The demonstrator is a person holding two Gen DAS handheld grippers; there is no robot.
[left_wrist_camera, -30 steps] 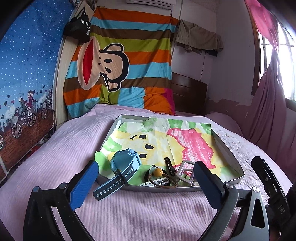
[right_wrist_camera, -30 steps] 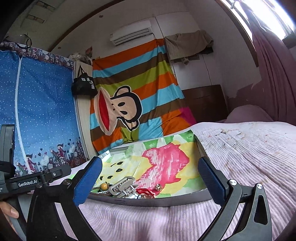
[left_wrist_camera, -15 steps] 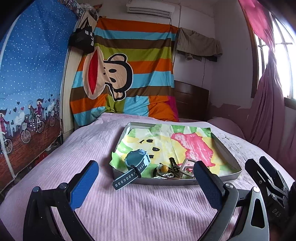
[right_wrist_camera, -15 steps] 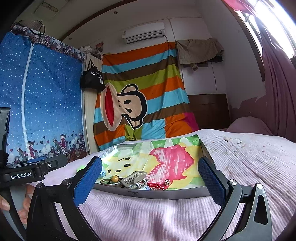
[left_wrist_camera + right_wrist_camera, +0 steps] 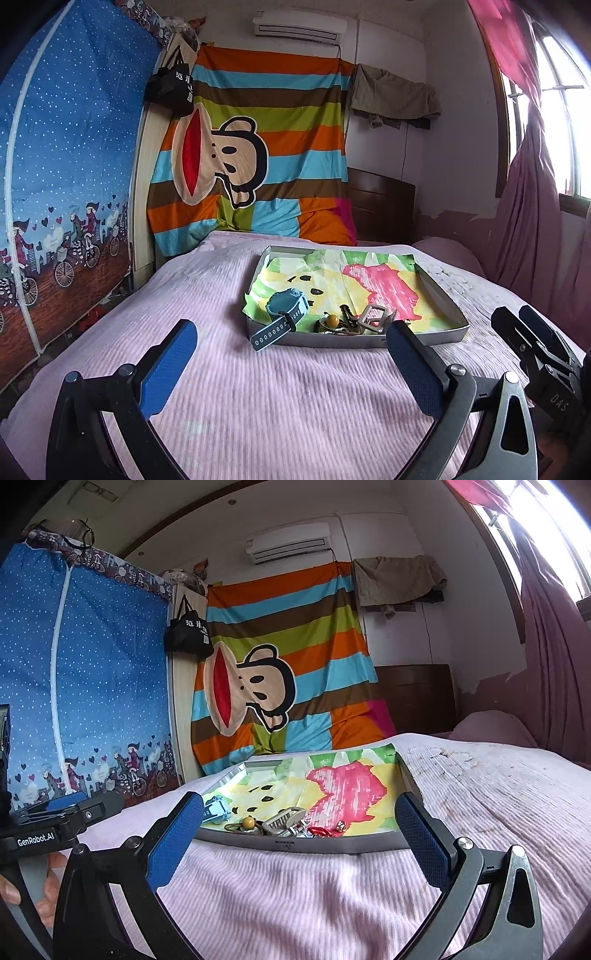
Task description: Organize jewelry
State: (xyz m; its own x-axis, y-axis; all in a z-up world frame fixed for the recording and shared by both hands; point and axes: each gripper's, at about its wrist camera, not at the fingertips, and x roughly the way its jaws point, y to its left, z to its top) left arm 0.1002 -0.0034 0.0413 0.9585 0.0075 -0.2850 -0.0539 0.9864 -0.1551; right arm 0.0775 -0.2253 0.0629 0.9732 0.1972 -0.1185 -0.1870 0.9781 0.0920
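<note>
A shallow grey tray (image 5: 436, 336) lined with a colourful drawing lies on the pink bed. At its near edge lie a blue watch (image 5: 286, 308) with its strap over the rim, an orange bead on a hair tie (image 5: 332, 320), dark clips and a silver buckle (image 5: 376, 317). In the right wrist view the same tray (image 5: 332, 845) holds the watch (image 5: 218, 810), the bead (image 5: 248, 822), a pale hair claw (image 5: 286, 820) and a red cord (image 5: 321, 831). My left gripper (image 5: 291, 365) is open, well short of the tray. My right gripper (image 5: 299, 838) is open too, nothing between its fingers.
The pink bedspread (image 5: 295, 406) stretches in front of the tray. A striped monkey blanket (image 5: 255, 162) hangs at the head of the bed, a blue wardrobe cover (image 5: 66, 166) stands left, curtains (image 5: 532, 206) right. A hand (image 5: 48, 890) holds the left gripper's handle.
Both grippers have drawn back from the tray and tilted up, so the tray looks smaller and farther. Both stay open and the jewelry has not moved.
</note>
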